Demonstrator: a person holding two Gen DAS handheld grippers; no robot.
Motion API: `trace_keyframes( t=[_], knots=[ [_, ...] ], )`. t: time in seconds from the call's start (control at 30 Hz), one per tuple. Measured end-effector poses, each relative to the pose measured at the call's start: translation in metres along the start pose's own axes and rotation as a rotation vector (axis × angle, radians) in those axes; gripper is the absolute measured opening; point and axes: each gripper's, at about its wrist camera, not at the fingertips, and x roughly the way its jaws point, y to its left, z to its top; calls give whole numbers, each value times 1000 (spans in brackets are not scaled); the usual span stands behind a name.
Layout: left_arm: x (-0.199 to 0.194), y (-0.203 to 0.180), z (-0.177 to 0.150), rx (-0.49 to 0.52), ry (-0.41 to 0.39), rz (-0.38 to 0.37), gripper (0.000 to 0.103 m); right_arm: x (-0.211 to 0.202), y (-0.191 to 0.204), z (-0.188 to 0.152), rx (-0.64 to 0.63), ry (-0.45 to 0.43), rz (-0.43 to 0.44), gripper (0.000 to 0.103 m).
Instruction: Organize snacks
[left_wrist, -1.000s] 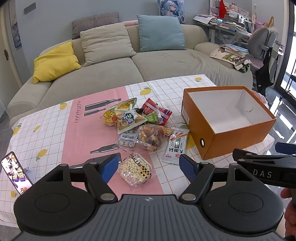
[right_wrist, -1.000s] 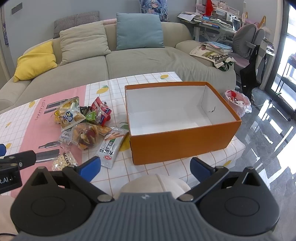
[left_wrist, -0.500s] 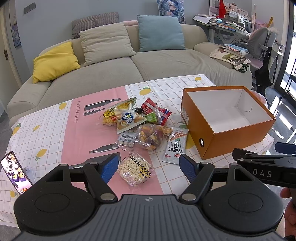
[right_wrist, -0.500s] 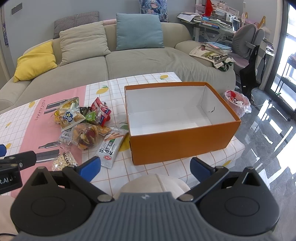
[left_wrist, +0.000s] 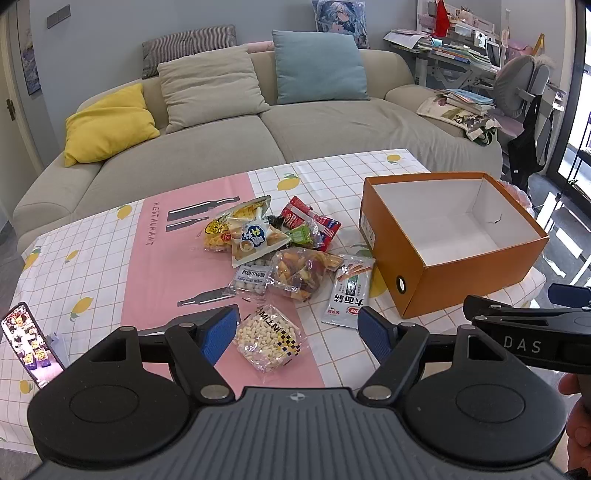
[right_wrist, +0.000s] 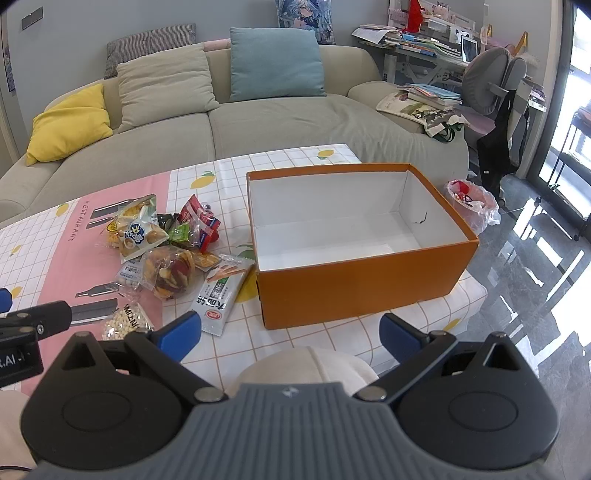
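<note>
Several snack packets (left_wrist: 275, 243) lie in a heap on the checked tablecloth; the heap also shows in the right wrist view (right_wrist: 162, 243). A clear bag of small white puffs (left_wrist: 267, 336) lies nearest, right in front of my open left gripper (left_wrist: 297, 330). A white and green sachet (left_wrist: 349, 295) lies beside an empty orange box (left_wrist: 476, 275), which the right wrist view shows too (right_wrist: 354, 291). My right gripper (right_wrist: 290, 334) is open and empty, held above the table's near edge in front of the box.
A phone (left_wrist: 27, 341) with a lit screen lies at the table's left edge. A grey sofa (left_wrist: 236, 136) with cushions stands behind the table. A desk chair (right_wrist: 495, 92) and a small pink-bagged bin (right_wrist: 471, 201) stand on the floor to the right.
</note>
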Motion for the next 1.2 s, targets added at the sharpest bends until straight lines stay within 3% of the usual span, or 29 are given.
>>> trace_keyframes(
  t=[0.67,0.87,0.97,1.03,1.2],
  knots=[
    [2,-8,7,1,-7,-29,86,-1,2,2,-13,3,-6,100],
    [6,13,14,-26,-14,-85,77,1,6,2,-49,-30,17,100],
    [10,26,20,-33,-4,-126,70,1,9,2,-80,-67,81,100],
    [13,36,25,-38,6,-163,65,1,13,2,-105,-89,113,97],
    [29,56,34,-34,58,-257,59,8,31,7,-187,-124,174,71]
  ],
)
